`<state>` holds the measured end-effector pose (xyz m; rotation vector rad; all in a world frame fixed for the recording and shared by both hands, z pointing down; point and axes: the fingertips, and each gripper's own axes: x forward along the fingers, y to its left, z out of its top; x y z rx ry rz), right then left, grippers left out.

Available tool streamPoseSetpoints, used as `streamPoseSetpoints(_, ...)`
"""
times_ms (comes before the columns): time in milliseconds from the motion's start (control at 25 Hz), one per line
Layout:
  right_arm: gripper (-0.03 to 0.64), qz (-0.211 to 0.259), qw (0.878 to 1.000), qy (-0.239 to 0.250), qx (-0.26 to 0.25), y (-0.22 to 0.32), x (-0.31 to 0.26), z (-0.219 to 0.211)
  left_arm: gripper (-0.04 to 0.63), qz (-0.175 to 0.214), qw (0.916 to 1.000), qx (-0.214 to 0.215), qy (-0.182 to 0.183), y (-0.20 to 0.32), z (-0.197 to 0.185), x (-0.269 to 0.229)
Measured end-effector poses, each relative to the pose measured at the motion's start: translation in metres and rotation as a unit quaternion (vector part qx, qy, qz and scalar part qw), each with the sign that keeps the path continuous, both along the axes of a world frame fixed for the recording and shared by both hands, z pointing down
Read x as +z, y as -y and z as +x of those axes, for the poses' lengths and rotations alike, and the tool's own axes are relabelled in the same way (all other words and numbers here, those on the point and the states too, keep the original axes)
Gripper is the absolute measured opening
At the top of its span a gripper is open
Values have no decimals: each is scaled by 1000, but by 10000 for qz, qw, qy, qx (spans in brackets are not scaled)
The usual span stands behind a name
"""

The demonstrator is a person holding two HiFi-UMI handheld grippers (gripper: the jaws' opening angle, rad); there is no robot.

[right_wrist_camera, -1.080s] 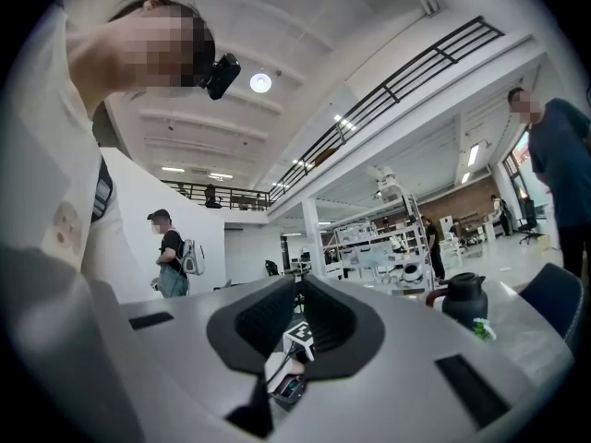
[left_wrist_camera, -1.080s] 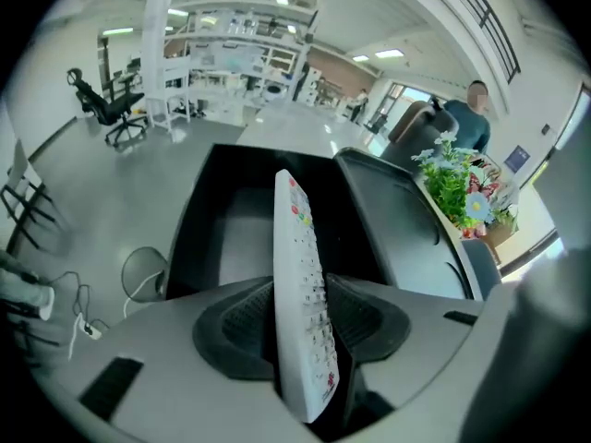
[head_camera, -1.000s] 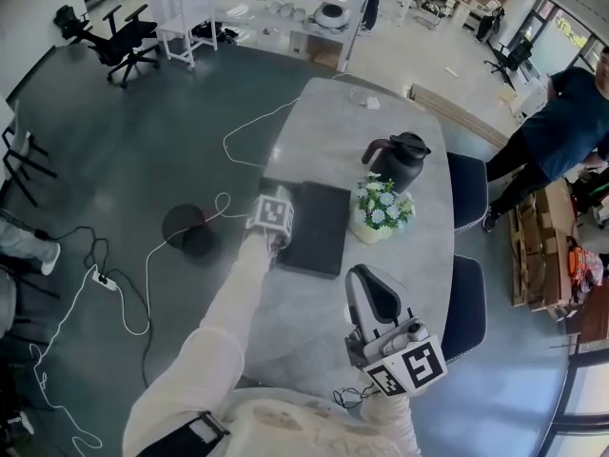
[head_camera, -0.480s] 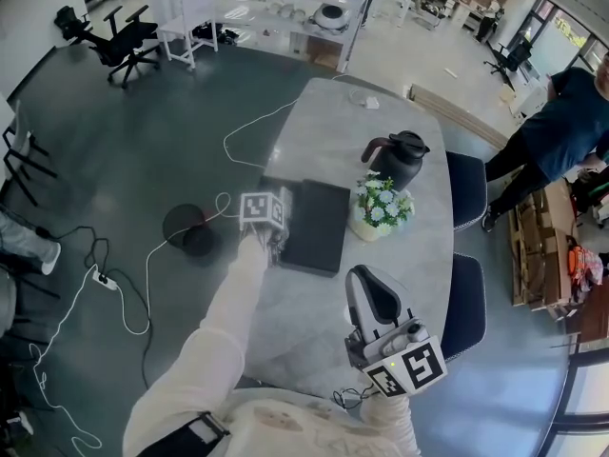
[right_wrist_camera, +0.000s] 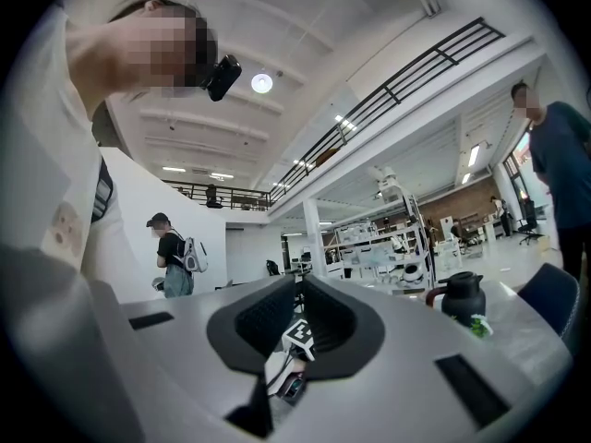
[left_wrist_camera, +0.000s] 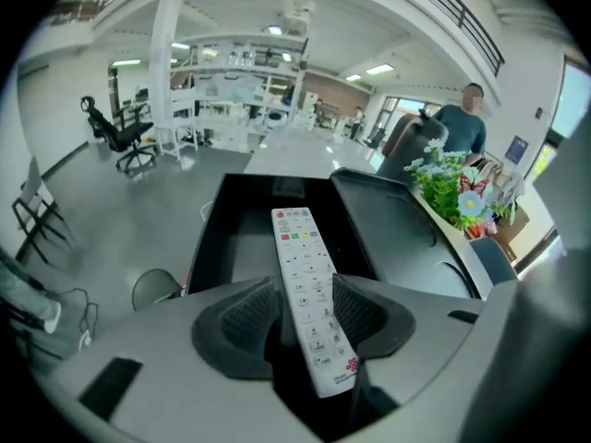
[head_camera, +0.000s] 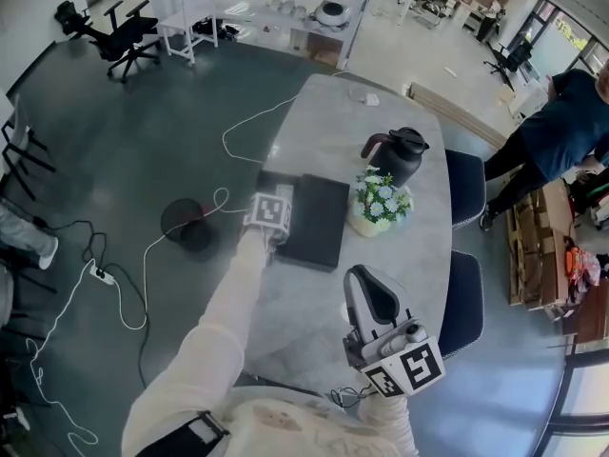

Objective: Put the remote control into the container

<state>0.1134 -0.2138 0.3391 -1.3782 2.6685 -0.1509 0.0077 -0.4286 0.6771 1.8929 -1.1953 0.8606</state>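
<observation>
In the left gripper view a white remote control (left_wrist_camera: 303,270) lies between the pads of my left gripper (left_wrist_camera: 300,310), and its far end tilts down into the black open container (left_wrist_camera: 226,233). The jaws are opening: the left pad stands clear of the remote. In the head view the left gripper (head_camera: 276,231) hovers at the container's near edge (head_camera: 269,181), and the remote is hidden under it. My right gripper (head_camera: 362,284) is held low near my body, its pads (right_wrist_camera: 277,317) close together with nothing between them.
The container's black lid (head_camera: 317,219) lies flat to its right. Beyond it stand a pot of flowers (head_camera: 381,203) and a black jug (head_camera: 400,155). Cables (head_camera: 247,127) trail over the table's left edge to the floor. A person (head_camera: 561,122) stands at the far right.
The left gripper's marker cube shifted slightly left and then back over the container's near edge. The right gripper has stayed where it was.
</observation>
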Motion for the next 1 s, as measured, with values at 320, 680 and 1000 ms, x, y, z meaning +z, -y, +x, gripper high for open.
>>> streamPoseSetpoints(320,35,120,9999,39,-33,-5,-9,-4,54,1392,9880,292,595,6,-5,-37)
streamPoseSetpoints(680,35,266,9995,86,-134,-23,-19,-22,12,2729,9564,975,-351,-25,3,-124)
streamPoseSetpoints(1000,35,296,9993,-42,-213,-54,-19,-53,12,3578,9116,1738,-1039,-131,-1,-233)
